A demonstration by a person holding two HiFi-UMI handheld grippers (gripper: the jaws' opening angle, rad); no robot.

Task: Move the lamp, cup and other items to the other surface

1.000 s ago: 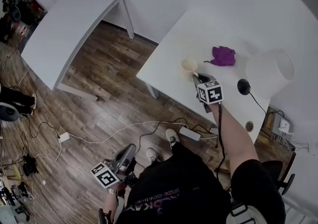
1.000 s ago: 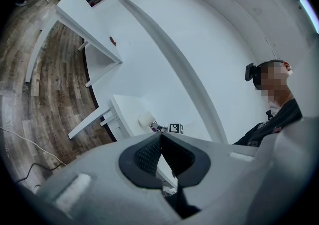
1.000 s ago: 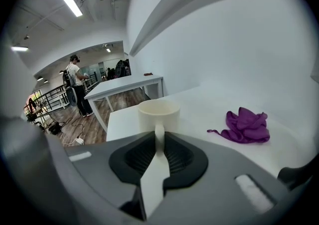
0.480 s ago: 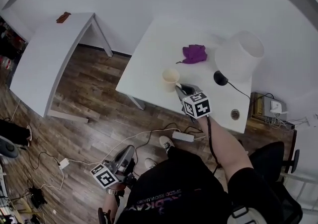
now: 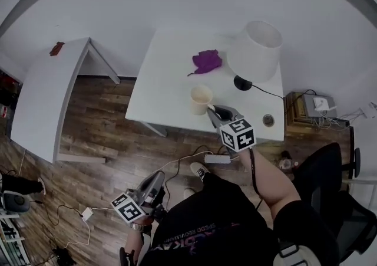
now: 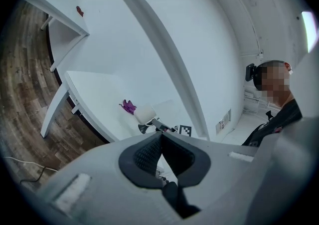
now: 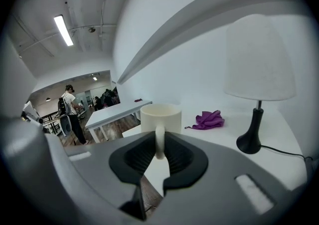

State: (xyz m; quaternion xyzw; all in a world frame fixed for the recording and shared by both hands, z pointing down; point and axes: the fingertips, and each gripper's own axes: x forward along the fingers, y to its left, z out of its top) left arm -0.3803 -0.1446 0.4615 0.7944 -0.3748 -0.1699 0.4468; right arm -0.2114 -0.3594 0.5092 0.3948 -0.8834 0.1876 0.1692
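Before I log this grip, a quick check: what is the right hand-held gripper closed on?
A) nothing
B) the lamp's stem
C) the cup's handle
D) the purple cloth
C: in the right gripper view, the right hand-held gripper has its jaws pinched on the handle of the cup, while the lamp and the purple cloth sit apart from it on the table.
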